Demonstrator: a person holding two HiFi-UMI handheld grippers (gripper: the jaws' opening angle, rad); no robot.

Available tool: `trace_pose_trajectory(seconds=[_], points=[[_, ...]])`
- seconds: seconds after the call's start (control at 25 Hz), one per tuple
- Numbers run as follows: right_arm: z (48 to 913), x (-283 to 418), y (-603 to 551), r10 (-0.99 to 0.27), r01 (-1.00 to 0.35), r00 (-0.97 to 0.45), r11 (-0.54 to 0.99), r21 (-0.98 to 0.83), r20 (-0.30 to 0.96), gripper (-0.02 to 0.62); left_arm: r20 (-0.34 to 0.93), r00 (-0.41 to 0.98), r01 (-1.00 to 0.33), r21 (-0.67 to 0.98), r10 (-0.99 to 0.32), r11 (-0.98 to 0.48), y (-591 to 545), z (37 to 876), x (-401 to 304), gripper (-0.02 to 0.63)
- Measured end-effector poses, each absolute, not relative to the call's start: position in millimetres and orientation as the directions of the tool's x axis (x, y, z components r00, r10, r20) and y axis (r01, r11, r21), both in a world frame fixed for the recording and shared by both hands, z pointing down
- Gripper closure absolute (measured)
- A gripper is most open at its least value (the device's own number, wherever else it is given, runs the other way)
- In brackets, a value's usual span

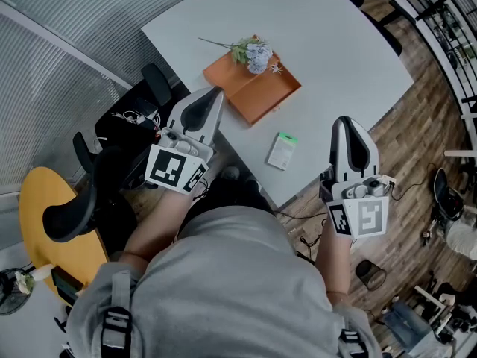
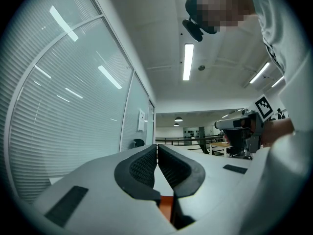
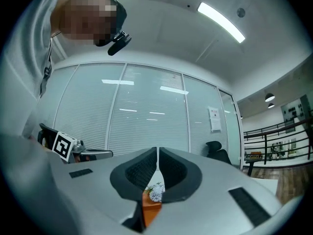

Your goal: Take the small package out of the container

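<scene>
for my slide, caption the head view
Small package lies on table beside orange container; left gripper and right gripper shut

**What you can't make out from here**

In your head view the print on the small package (image 1: 282, 150) is too small to read, and the table's (image 1: 350, 58) far end runs off the top edge. In the left gripper view, your left gripper's (image 2: 157, 147) own body blocks nearly all of the orange tray (image 2: 166, 207); only one sliver shows below its closed jaws. Past your right gripper (image 3: 157, 152) you get only a strip of that tray and part of the flowers (image 3: 155, 194). The notice (image 3: 213, 119) on the glass wall (image 3: 146, 111) is too small to read.
</scene>
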State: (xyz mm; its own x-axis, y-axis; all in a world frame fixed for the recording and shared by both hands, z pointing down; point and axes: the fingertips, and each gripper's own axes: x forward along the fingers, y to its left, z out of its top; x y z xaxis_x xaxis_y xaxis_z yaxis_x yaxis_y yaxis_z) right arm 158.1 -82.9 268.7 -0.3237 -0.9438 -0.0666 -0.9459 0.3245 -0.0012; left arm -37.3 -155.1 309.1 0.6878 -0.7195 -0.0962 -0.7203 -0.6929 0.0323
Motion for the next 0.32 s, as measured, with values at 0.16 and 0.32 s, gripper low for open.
trace_pose_trajectory(seconds=[0.16, 0.32], points=[[265.4, 156.2, -80.5, -0.943, -0.946, -0.325, 0.325, 0.011, -0.076, 0.541, -0.095, 0.689, -0.72, 0.03, -0.719, -0.694, -153.6, 309.4, -37.0, 0.58], [266.4, 159.4, -77.7, -0.944, -0.948, -0.316, 0.318, -0.005, -0.091, 0.541, -0.094, 0.69, -0.719, 0.028, -0.718, -0.695, -152.8, 308.1, -36.8, 0.58]])
